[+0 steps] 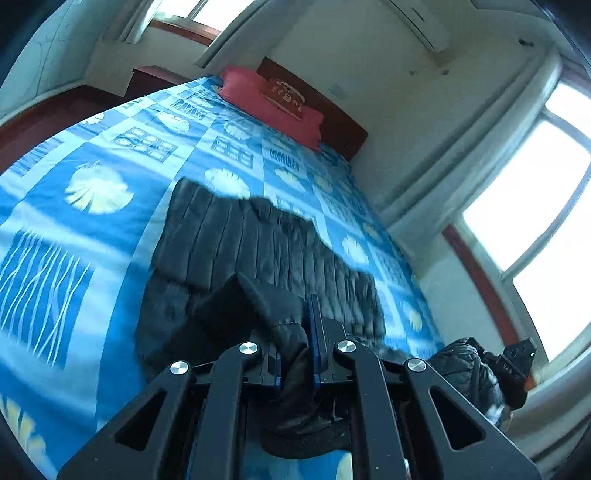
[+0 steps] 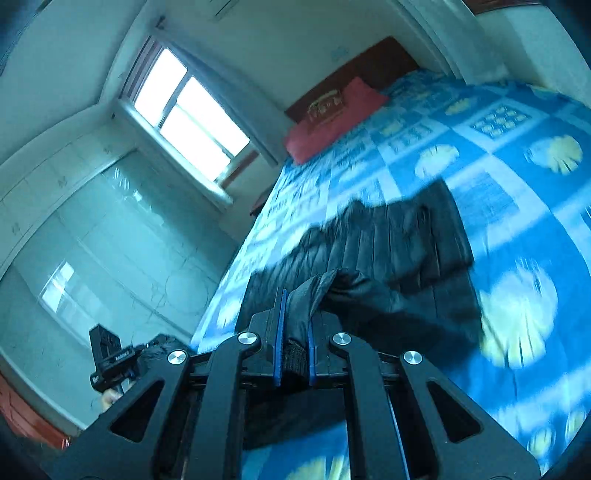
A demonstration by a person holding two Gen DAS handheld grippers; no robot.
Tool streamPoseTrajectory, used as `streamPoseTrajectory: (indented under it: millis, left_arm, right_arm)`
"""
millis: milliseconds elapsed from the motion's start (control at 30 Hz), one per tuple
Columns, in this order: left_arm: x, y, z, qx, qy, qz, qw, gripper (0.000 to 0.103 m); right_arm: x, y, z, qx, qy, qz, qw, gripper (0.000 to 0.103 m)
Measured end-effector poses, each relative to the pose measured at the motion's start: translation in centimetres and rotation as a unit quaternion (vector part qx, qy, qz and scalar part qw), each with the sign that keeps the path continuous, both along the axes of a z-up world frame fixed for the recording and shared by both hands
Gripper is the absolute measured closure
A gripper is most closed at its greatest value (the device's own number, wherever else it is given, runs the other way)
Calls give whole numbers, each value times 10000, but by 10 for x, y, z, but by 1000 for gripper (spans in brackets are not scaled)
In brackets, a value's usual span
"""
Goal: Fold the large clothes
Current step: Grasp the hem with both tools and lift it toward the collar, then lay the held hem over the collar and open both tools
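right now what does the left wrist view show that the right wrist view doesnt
Only the left wrist view shows the wall air conditioner and the left hand-held gripper close up, shut on a fold of the black puffer jacket.

Only the right wrist view shows the pale wardrobe doors and the right hand-held gripper close up, shut on another fold of the jacket.

Both show the blue patterned bedspread, the red pillow, the dark wooden headboard, a bright window, and the opposite gripper at the frame edge.

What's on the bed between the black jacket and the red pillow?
Nothing: only bare blue bedspread lies between black jacket and red pillow, in both wrist views.
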State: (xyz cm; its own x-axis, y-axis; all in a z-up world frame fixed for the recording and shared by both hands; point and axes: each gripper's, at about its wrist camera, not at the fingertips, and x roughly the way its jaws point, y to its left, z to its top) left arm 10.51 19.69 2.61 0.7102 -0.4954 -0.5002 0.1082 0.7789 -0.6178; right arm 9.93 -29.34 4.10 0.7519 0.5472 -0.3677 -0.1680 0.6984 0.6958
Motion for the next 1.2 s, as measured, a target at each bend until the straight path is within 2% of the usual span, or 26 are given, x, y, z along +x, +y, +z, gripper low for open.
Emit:
streamPoseTrajectory:
  millis: [167, 333, 500, 600, 700, 867, 900, 967, 1067, 1100, 1133, 1200]
  left_arm:
    - [93, 8, -9, 52, 139, 318, 9994, 92]
    - [172, 1, -26, 312, 381, 440, 9978, 92]
    - [240, -2, -70, 619, 832, 601, 9928, 92]
    - [264, 1, -101, 804, 1116, 730, 9878, 92]
    - [276, 6, -129, 716, 1324, 732, 9859, 92]
    - [276, -1, -133, 933, 1156, 588, 9872, 91]
    - [275, -1, -130, 912, 1119, 560, 9879, 90]
    - [272, 2, -123, 731, 1119, 492, 9898, 87]
    - [273, 11, -113, 258, 1132, 460, 9922, 75]
    - [272, 16, -108, -94, 1145, 447, 9924, 66]
    - [270, 19, -104, -365, 1127, 455, 9919, 62]
    - [266, 25, -94, -771, 1041, 576, 9899, 43]
  right_arm:
    - [93, -13, -12, 224, 205, -407, 9987, 94]
    - [185, -10, -40, 121, 604, -614, 9962, 94]
    - [252, -6, -76, -24, 996, -722, 9924, 94]
    - [282, -4, -109, -286, 1346, -797, 9873, 93]
    - [297, -5, -138, -353, 1574, -825, 9835, 93]
    - [303, -3, -155, -458, 1635, -897, 9814, 92]
    - [302, -4, -155, -391, 1612, -894, 9821, 88]
    - [299, -7, -151, -237, 1555, -910, 9834, 86]
    - [291, -14, -141, -28, 1375, -925, 9862, 74]
    - [287, -16, -135, 28, 1242, -938, 9878, 55]
    - [282, -18, -129, 22, 1101, -1009, 9888, 40]
    - [277, -20, -120, 6, 939, -1038, 9902, 40]
